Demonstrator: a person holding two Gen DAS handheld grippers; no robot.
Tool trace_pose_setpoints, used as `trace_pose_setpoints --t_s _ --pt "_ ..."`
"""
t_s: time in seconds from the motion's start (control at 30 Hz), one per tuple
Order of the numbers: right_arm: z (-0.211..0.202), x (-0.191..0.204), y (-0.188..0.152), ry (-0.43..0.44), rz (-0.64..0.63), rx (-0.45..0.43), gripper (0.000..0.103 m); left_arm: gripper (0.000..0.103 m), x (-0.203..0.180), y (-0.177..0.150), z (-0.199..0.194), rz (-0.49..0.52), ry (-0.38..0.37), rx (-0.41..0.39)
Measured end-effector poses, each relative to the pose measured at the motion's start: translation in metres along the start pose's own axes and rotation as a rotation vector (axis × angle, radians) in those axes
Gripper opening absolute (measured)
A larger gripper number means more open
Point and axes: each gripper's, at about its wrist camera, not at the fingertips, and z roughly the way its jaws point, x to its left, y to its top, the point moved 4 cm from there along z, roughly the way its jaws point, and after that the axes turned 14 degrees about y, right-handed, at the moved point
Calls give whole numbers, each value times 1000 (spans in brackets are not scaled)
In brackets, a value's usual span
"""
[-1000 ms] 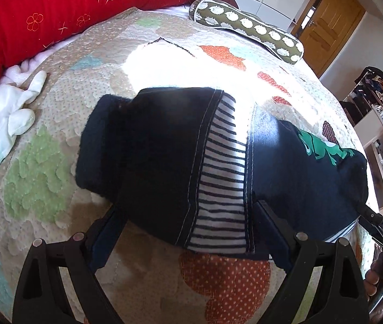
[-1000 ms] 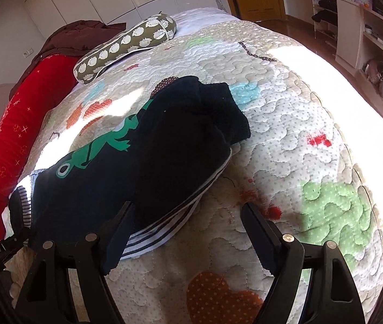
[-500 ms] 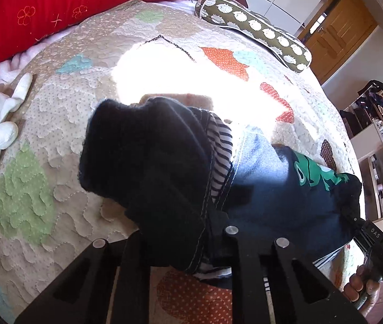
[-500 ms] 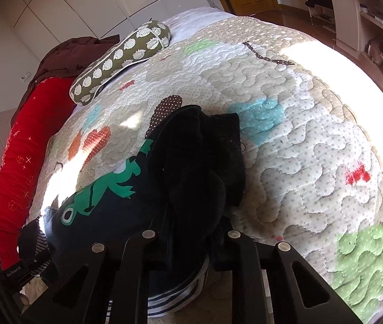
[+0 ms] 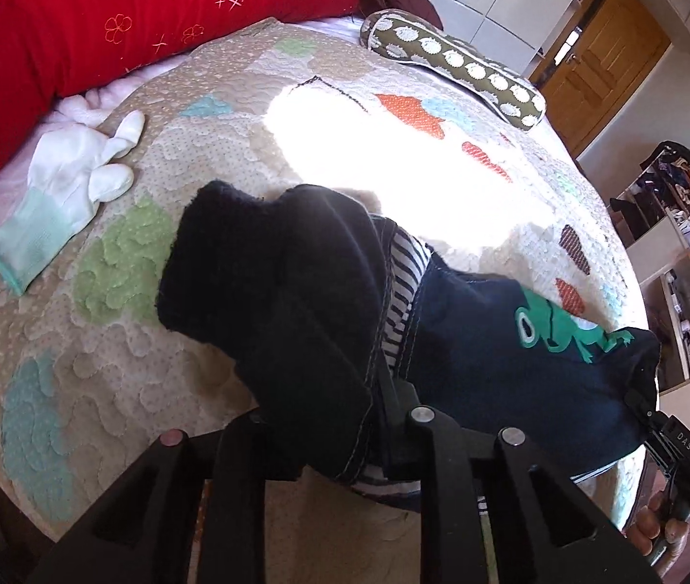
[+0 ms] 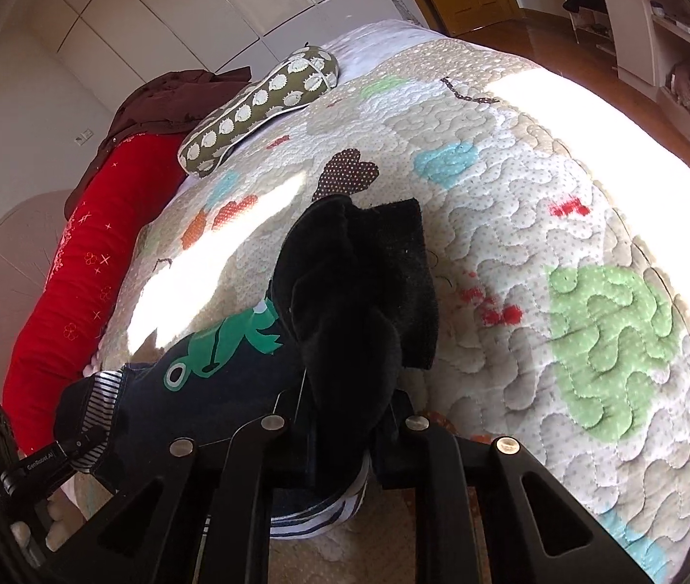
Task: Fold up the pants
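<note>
Both claws, left [image 5: 340, 418] and right [image 6: 340, 443], have closed, gripping the pants [image 5: 491, 365].

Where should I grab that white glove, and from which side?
Take the white glove by its pale green cuff, coming from the near edge of the quilt. It lies flat, cuff towards the camera, fingers pointing at the red bolster.
</note>
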Motion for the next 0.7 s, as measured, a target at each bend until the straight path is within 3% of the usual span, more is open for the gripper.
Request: trace_pose_setpoints --t_s 0.1,0.2,0.4,0.5,0.7 --pt "-1 -6 -14 -124 -64 15 33 27 13 -11 8 -22 26 31" --pt "-16 -4 -20 -166 -106 -17 44 32 28 -17 -6 -50 24 7" --pt "-52 4 -10 -242 -158 -121 47 52 45 -16 -53 -54 92 -131" --pt "-54 10 -8 -150 -139 -121 47 56 43 -16 -65 -67 36 -137" --pt "-28 20 -24 312 57 45 47 56 16 -25 -53 -73 -170 -18"
